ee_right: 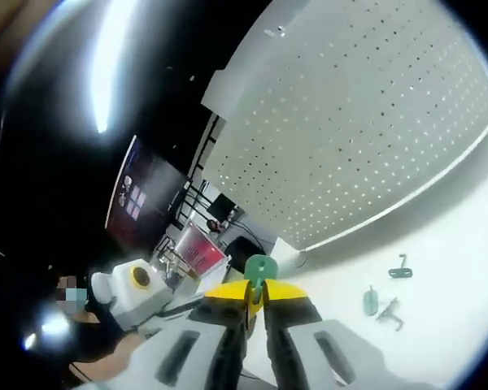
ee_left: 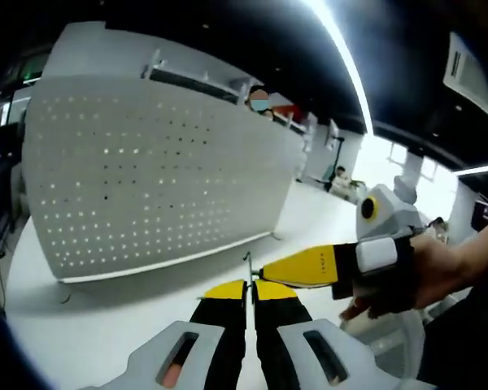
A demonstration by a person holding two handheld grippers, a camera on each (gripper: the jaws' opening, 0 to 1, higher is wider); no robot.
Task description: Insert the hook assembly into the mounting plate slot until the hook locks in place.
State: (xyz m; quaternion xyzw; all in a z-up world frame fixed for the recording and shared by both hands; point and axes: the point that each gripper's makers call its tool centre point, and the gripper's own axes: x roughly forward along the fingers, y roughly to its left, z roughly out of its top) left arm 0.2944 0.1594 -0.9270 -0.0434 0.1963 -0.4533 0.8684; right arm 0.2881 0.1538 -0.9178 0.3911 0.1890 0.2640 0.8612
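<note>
A white perforated mounting plate [ee_left: 146, 171] stands upright on the white table, ahead of both grippers; it is also in the right gripper view [ee_right: 366, 122]. My left gripper [ee_left: 246, 289] has its yellow-tipped jaws shut on a thin metal hook rod [ee_left: 246, 264] that sticks up between them. My right gripper [ee_left: 264, 272] comes in from the right, held by a gloved hand [ee_left: 407, 280], its tip touching that rod. In its own view my right gripper [ee_right: 256, 294] is shut on a green plastic hook piece [ee_right: 260, 266].
Three spare green hook parts [ee_right: 390, 305] lie loose on the white table [ee_right: 455, 325] near the plate's foot. A person [ee_left: 260, 101] stands behind the plate. Desks and screens [ee_right: 138, 199] fill the dark room beyond.
</note>
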